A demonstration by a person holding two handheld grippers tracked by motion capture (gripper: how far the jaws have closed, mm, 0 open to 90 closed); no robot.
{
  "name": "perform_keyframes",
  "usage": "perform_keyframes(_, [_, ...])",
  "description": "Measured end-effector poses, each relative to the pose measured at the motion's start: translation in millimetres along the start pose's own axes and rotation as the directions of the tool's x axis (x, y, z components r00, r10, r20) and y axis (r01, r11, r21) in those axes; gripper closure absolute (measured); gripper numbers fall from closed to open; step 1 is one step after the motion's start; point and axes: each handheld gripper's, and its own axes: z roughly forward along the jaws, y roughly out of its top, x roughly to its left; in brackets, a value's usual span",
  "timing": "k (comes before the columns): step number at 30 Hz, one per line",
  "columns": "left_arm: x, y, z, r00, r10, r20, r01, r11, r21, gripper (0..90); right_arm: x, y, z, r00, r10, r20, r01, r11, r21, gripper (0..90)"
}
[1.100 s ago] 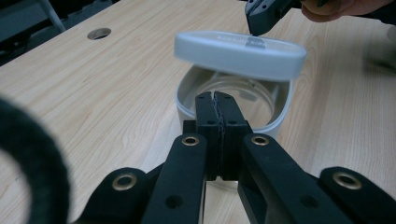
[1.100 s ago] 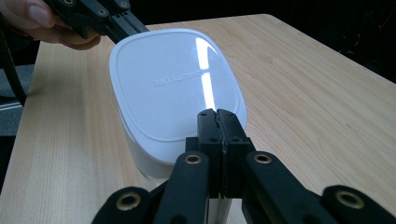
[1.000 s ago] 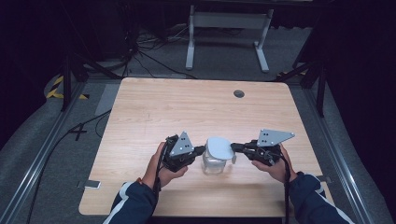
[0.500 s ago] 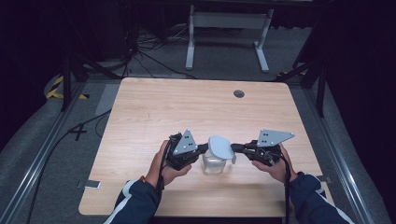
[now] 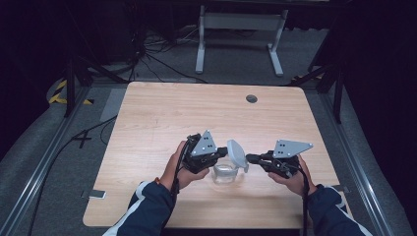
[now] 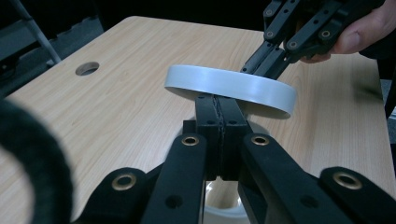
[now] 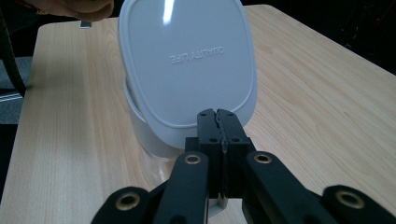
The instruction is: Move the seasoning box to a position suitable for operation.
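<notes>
Lid [image 7: 187, 60] — smooth grey rounded plastic — pinched by right hand-held gripper [image 7: 218, 116]; left hand-held gripper [image 6: 217, 100] clamped on clear container's [image 5: 226, 173] rim.

Both forearms wear dark navy sleeves [image 5: 152, 201] with a white stripe along the left one. Each hand carries a black gripper: the left gripper [image 5: 216, 158] and the right gripper [image 5: 252, 158] are both topped by a grey three-cornered plate dotted with small holes (the right plate looks flatter from above). Brass-coloured pivot rings sit on the black linkage arms behind the jaws, and a black cable trails from each.
</notes>
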Motion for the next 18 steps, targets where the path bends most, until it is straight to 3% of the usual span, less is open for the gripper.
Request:
perform_keyframes(6, [0.3, 9.7, 4.0, 0.9996, 0.021, 0.019, -0.021, 0.9998, 0.007, 89.7, 0.9, -4.1, -7.0, 0.9999, 0.007, 0.015, -0.007, 1.0, 0.002, 89.8])
perform_keyframes(9, [0.2, 17.2, 8.3, 0.9979, 0.055, 0.034, -0.055, 0.9985, 0.006, 89.7, 1.2, -7.4, -12.3, 0.9995, 0.017, 0.028, -0.017, 1.0, 0.01, 89.7])
perform_keyframes(18, [-0.1, 27.1, 24.6, 0.9945, 0.07, 0.077, -0.071, 0.9975, 0.006, 89.6, 2.4, -18.0, -29.7, 0.9964, 0.045, 0.072, -0.046, 0.999, 0.011, 89.7])
